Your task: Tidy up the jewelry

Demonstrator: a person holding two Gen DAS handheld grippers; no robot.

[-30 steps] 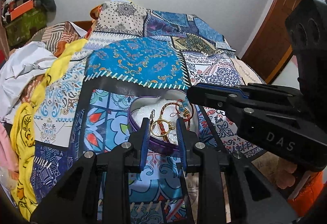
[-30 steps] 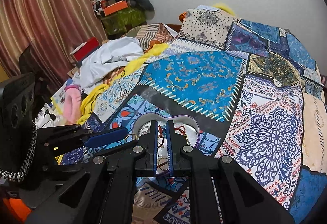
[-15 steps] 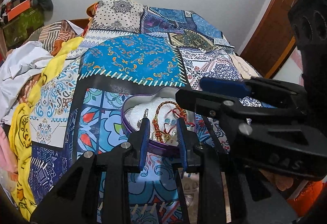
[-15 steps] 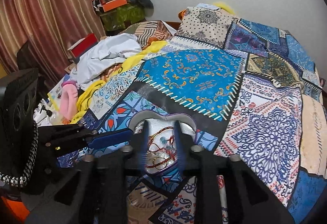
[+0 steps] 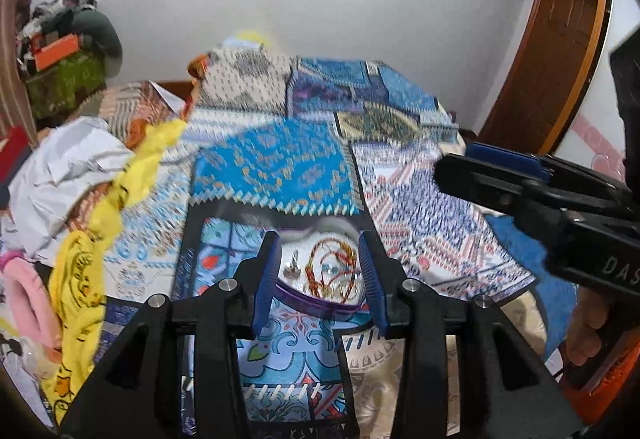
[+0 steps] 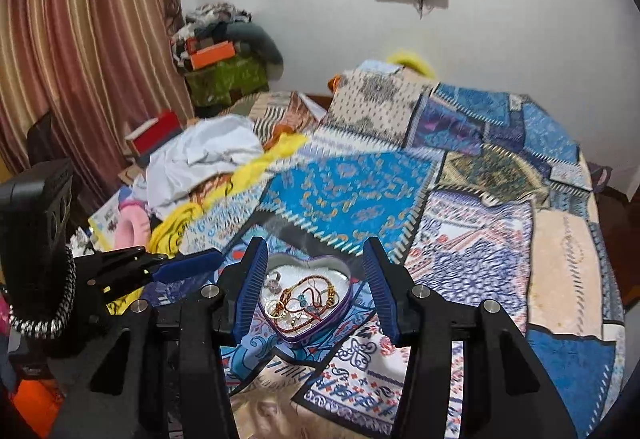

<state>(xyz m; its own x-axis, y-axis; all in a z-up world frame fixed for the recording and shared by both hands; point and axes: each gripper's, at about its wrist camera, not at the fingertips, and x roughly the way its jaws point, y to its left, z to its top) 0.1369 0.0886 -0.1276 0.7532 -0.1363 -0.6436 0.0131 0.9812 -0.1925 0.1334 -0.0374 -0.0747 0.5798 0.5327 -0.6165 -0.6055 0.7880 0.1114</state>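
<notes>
A heart-shaped tin [image 6: 346,271] with a purple wall and white lining sits on the patchwork bedspread [image 6: 352,195]. Inside lie red and gold bracelets [image 6: 308,299] and a small silver piece [image 6: 273,283]. My right gripper [image 6: 316,285] is open and empty, raised above the tin, its blue pads framing it. My left gripper [image 5: 318,271] is also open and empty, above the tin's near side [image 5: 316,299], with the bracelets [image 5: 332,271] seen between its pads. Each gripper shows in the other's view: the right one [image 5: 492,169] and the left one [image 6: 188,267].
White [image 6: 204,155], yellow [image 6: 264,163] and pink [image 6: 130,229] clothes are heaped on the bed's left side. A red box [image 6: 154,133] and a pile of bags [image 6: 224,67] stand near the curtain. A wooden door [image 5: 556,51] is at the right.
Both grippers have opened wide and pulled up and back from the tin. The right gripper was shut low over the tin one second ago; jewelry now lies loose in the tin.
</notes>
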